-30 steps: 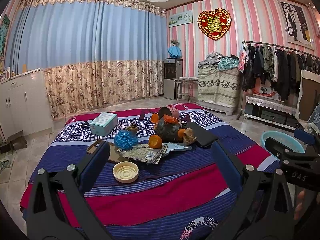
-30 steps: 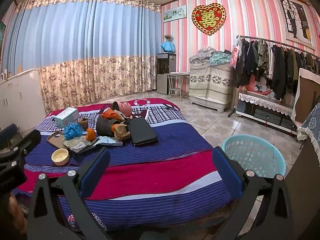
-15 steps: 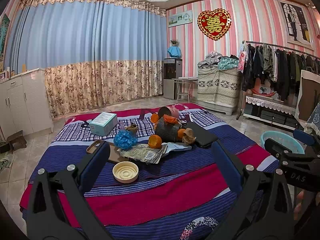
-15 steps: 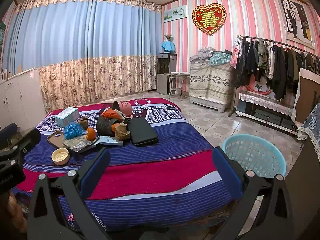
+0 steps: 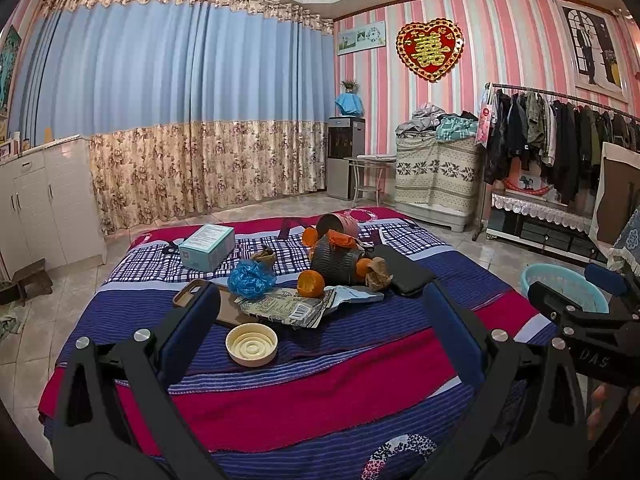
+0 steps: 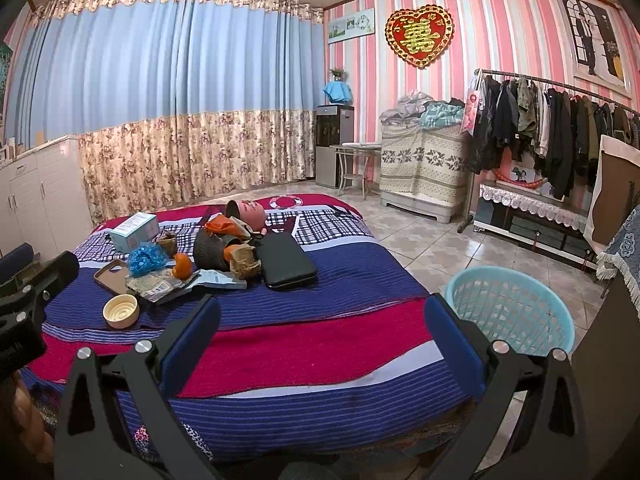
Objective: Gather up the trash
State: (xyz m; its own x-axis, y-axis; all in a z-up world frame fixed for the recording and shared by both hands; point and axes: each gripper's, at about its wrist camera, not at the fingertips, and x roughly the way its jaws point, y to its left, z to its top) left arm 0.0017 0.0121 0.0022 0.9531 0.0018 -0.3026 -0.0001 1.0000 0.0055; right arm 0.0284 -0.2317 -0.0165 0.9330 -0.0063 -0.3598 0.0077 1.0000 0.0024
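Trash lies in a heap on the striped bed (image 5: 280, 396): a blue plastic wad (image 5: 251, 279), orange peel (image 5: 310, 283), a crumpled printed wrapper (image 5: 286, 307), a brown paper ball (image 5: 378, 275) and a cream lid (image 5: 251, 344). The same heap shows in the right wrist view, with the blue wad (image 6: 147, 257) and peel (image 6: 183, 266). A light blue basket (image 6: 510, 310) stands on the floor right of the bed. My left gripper (image 5: 318, 320) is open, above the bed's near end, short of the heap. My right gripper (image 6: 318, 332) is open, holding nothing, between bed and basket.
Also on the bed are a teal box (image 5: 208, 246), a phone case (image 5: 200, 298), a black pouch (image 5: 404, 274), a dark tipped bin (image 5: 336, 262) and a pink pot (image 5: 338, 224). White cabinets (image 5: 44, 204) stand left, a clothes rack (image 5: 560, 140) right.
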